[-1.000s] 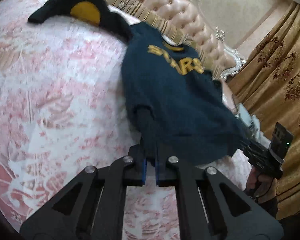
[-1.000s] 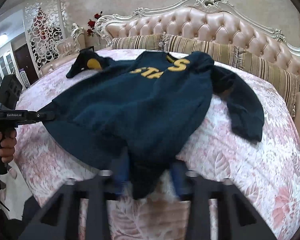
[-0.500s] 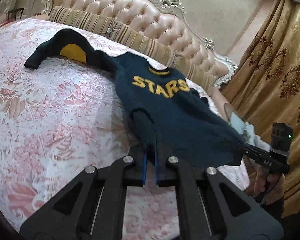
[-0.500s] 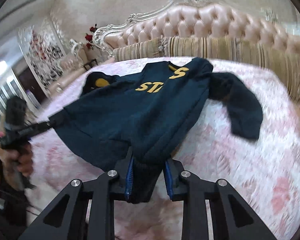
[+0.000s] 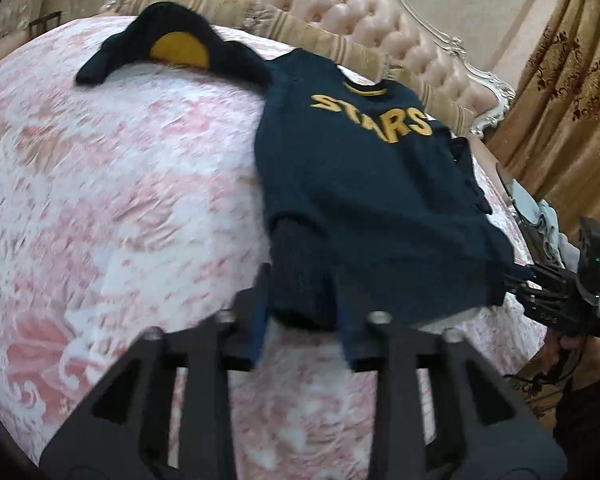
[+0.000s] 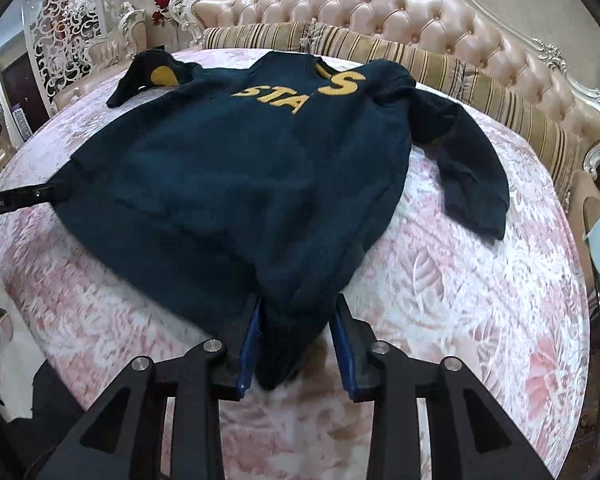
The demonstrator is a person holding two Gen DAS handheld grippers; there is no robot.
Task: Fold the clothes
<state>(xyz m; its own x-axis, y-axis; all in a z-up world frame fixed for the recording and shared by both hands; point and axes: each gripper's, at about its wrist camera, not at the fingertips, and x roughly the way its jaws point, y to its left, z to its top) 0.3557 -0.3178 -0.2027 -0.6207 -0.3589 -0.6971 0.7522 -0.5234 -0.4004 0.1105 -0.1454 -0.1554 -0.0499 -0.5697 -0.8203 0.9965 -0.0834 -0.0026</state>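
Observation:
A navy sweater [image 5: 360, 200] with yellow STARS lettering lies face up on the pink floral bedspread [image 5: 120, 200]. One sleeve with a yellow elbow patch [image 5: 180, 48] stretches toward the pillows. My left gripper [image 5: 303, 300] has its jaws opening; the ribbed hem corner rests loosely between them, with gaps at the pads. In the right wrist view the sweater [image 6: 240, 180] spreads wide, its other sleeve [image 6: 468, 168] trailing right. My right gripper [image 6: 298, 320] is also opening, the opposite hem corner sagging between its blue pads. Each gripper shows in the other's view: right gripper [image 5: 540, 288], left gripper [image 6: 20, 198].
A tufted pink headboard [image 6: 380, 12] and striped pillows [image 6: 380, 52] close off the far side of the bed. Gold patterned curtains [image 5: 560, 80] hang on the right. A person's hand [image 5: 568, 344] holds the right gripper's handle beside the bed edge.
Both grippers' jaws have spread apart and released their pinch on the hem corners. The sweater has dropped from being lifted to lying flat on the bedspread.

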